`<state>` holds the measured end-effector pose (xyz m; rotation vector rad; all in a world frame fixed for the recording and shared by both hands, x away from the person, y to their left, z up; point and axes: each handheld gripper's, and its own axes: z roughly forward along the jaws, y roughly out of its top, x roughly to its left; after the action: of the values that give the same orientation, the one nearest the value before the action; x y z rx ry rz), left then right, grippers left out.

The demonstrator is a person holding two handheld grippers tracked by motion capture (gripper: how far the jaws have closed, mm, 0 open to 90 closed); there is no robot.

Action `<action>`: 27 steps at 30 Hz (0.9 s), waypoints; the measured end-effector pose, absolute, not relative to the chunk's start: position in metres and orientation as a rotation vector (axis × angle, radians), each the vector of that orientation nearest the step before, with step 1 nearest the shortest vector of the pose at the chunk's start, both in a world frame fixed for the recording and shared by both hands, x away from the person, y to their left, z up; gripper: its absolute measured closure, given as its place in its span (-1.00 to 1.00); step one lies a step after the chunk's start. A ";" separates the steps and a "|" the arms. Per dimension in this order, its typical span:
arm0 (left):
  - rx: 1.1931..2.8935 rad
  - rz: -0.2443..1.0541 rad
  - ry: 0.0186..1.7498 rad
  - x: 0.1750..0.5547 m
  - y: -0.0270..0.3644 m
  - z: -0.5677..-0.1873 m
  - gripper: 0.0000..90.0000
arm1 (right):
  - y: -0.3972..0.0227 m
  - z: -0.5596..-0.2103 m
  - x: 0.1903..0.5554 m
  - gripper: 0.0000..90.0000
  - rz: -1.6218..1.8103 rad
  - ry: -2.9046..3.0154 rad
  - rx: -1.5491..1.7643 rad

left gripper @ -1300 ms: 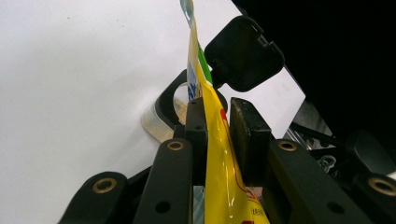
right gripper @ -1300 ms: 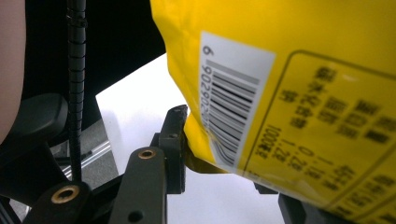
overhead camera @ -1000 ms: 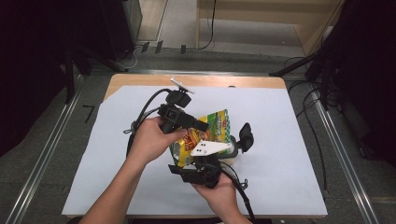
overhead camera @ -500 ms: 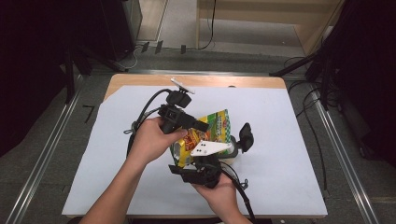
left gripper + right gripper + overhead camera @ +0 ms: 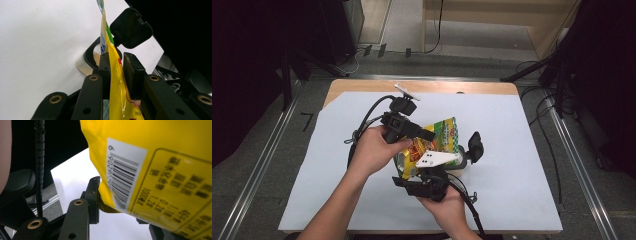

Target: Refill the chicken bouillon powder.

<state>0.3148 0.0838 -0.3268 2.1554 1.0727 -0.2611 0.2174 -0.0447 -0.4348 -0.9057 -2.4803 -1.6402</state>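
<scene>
Near the middle of the table [image 5: 512,150], which is covered by a white sheet, I hold a yellow and green snack pouch [image 5: 439,137] up off the surface between both hands. My left hand-held gripper [image 5: 116,72] is clenched on the pouch's thin edge; in the left gripper view both black jaws press flat against the foil. My right hand-held gripper [image 5: 110,200] grips the pouch from the near side; in the right gripper view one jaw pad presses on the lower corner beside the barcode, while the pouch hides the other jaw.

Just beyond the pouch, on its right, stands a small round container [image 5: 93,58] with a black flip lid [image 5: 131,27] swung open. Inside it I see pale tan grains. I cannot tell whether the pouch is open or what it holds.

Far and right of my hands the white sheet lies bare, with wide room out to the table's right edge. Left of my left hand the sheet is also open. Black cables [image 5: 362,132] loop from the left hand-held gripper toward the left. Dark floor surrounds the table on every side.
</scene>
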 end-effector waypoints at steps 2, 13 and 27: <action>2.156 -0.259 1.073 0.315 0.084 -0.327 0.72 | -0.045 -0.435 0.217 0.43 -1.640 -2.481 -0.906; 2.141 -0.230 1.079 0.312 0.090 -0.326 0.72 | -0.040 -0.434 0.218 0.43 -1.641 -2.492 -0.878; 2.127 -0.211 1.090 0.308 0.097 -0.324 0.72 | -0.035 -0.433 0.219 0.43 -1.642 -2.504 -0.847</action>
<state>0.3082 0.0970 -0.3240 2.1268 1.0905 -0.2112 0.2186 -0.0353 -0.4332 -0.8468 -2.5043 -1.6419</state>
